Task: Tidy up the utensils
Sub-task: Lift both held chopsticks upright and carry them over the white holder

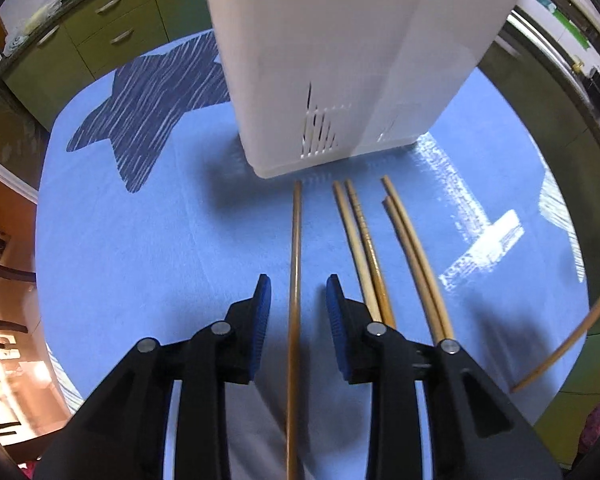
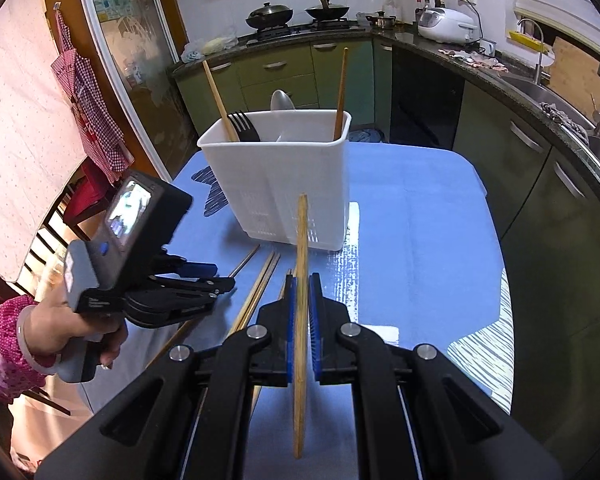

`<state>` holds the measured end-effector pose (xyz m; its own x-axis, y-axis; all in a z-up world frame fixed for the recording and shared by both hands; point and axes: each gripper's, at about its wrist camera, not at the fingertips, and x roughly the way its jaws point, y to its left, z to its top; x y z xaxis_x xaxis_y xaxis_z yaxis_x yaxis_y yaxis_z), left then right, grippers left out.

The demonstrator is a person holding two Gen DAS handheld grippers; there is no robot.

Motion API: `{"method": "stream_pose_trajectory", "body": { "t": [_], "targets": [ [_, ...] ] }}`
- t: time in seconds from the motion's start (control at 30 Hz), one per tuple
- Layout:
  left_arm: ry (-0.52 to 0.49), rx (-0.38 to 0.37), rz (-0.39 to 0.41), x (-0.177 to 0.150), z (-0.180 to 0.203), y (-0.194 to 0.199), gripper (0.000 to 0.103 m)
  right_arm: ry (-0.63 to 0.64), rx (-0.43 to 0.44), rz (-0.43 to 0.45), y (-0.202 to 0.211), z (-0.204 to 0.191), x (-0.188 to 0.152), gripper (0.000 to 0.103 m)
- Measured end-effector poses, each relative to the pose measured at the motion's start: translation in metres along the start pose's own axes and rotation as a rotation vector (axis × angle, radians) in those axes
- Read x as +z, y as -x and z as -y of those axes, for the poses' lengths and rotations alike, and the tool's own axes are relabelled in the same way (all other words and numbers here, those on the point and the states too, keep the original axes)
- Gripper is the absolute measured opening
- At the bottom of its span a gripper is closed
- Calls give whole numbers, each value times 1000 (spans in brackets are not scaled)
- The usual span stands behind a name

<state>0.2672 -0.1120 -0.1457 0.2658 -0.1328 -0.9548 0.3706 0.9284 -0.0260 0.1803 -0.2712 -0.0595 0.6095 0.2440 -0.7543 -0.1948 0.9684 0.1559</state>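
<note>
Fork (image 2: 244, 127) only in right view

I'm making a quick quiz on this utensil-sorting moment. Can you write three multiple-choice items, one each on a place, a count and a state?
1. Where does the white utensil holder stand?
A. on the blue tablecloth
B. on the stove
C. in the sink

2. How many chopsticks lie flat on the cloth in the left wrist view?
A. two
B. five
C. eight

3. What is the right gripper doing?
A. standing open and empty
B. shut on a fork
C. shut on a chopstick

Answers:
1. A: the holder's base sits on the cloth, past the chopsticks.
2. B: a single chopstick lies between the left gripper's open fingers, with two pairs to its right.
3. C: its blue pads clamp the held chopstick, which runs on past the tips.
</note>
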Motion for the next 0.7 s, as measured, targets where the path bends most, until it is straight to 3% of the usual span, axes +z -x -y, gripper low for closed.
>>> {"method": "stream_pose_trajectory", "body": {
  "t": [0.13,0.23,0.4,0.7],
  "targets": [
    [-16,4,-8,2,4,-8,21,-2,4,-2,-2,1,1,7],
    [-25,17,-4,3,5,-8,6,-3,3,-2,-1,1,1,7],
    [4,12,15,2,-2,2,6,-1,7,2,0,1,1,7],
    [-12,9,185,-24,-11,85,6,9,13,26,12,0,4,7]
  ]
}}
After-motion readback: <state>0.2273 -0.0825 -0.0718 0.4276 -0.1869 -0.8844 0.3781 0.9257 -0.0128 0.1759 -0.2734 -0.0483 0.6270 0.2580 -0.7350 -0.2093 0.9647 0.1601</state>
